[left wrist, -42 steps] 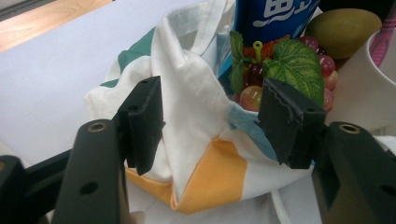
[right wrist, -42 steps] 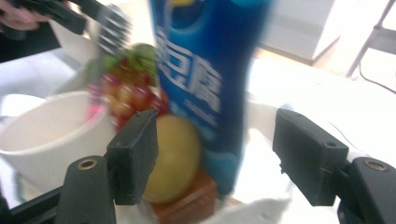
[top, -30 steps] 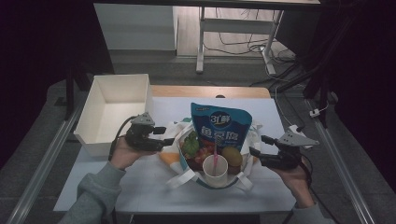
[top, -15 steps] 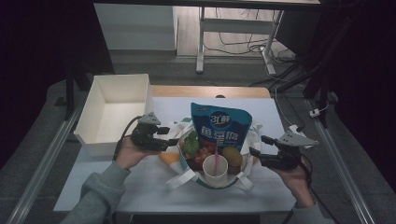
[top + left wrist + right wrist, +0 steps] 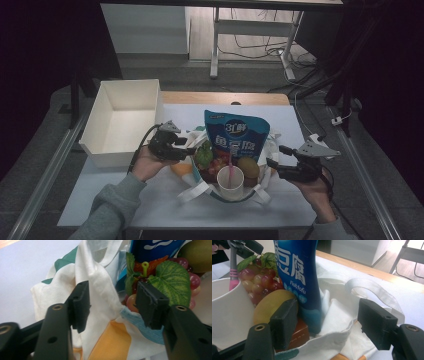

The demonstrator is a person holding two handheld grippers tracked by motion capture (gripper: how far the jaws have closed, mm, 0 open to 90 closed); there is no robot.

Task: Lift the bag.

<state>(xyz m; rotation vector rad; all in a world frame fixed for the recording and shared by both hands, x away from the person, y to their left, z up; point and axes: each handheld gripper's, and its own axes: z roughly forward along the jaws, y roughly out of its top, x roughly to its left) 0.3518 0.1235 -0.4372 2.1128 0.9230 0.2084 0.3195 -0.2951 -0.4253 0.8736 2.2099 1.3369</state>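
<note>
So there's a white tote bag [image 5: 200, 187] sitting in the middle of the table, stuffed with groceries, and both grippers are up against its sides.

The left gripper [image 5: 112, 302] has its jaws spread wide, with a fold of the bag's cloth rising right between them. The cloth isn't pinched; there's a clear gap on each side. Just past the far jaw you can see a bunch of grapes [image 5: 190, 282] with green leaves [image 5: 170, 277], and behind that the bottom of the blue Fishtofu pouch [image 5: 155, 246]. From the high view the left gripper [image 5: 187, 148] sits at the bag's left rim, with a white box [image 5: 125, 120] off to its outer side.

The right gripper [image 5: 328, 317] is spread open too, straddling the bag's right rim. One jaw is inside the bag, right by a kiwi [image 5: 270, 307] and a small brown box [image 5: 298, 336]; the other jaw is outside, near the bag's strap [image 5: 372, 290]. Between the jaws it's just loose cloth and the base of the pouch. Further in, beyond the inner jaw, there's a white paper cup [image 5: 229, 312] with a pink straw [image 5: 233, 280] in it.
</note>
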